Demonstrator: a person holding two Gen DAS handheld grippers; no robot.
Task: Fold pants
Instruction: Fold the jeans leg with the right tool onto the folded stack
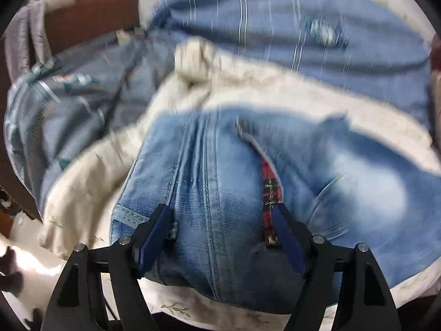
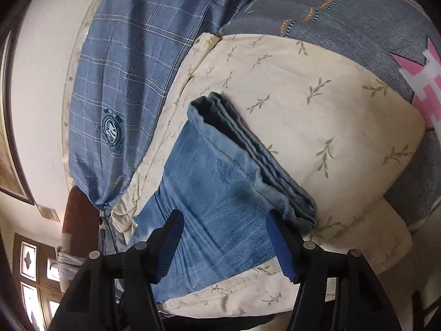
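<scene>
Left wrist view, motion-blurred: left gripper (image 1: 222,222) spread wide over the waist end of the jeans (image 1: 220,171) — fly seam and a red plaid lining strip (image 1: 271,182) run between the blue pads, fingers (image 1: 155,234) straddling the denim, not pinching it. The jeans lie on a cream leaf-print quilt (image 1: 91,182), with a blue checked cover (image 1: 275,22) behind it. Whether the pads touch the cloth is hard to tell.

Right wrist view, sharp: right gripper (image 2: 223,234) also spread, hovering above the hem end of the jeans (image 2: 215,193). Several denim layers are stacked at the hem edge (image 2: 248,143) — legs look already laid one on the other, maybe folded once lengthwise. Quilt (image 2: 317,104) underneath, checked cover (image 2: 124,69) at left.

Judgement: first fold done, pants flat and neat on the quilt; likely left — fold across the length, hem toward waist, then tidy.
</scene>
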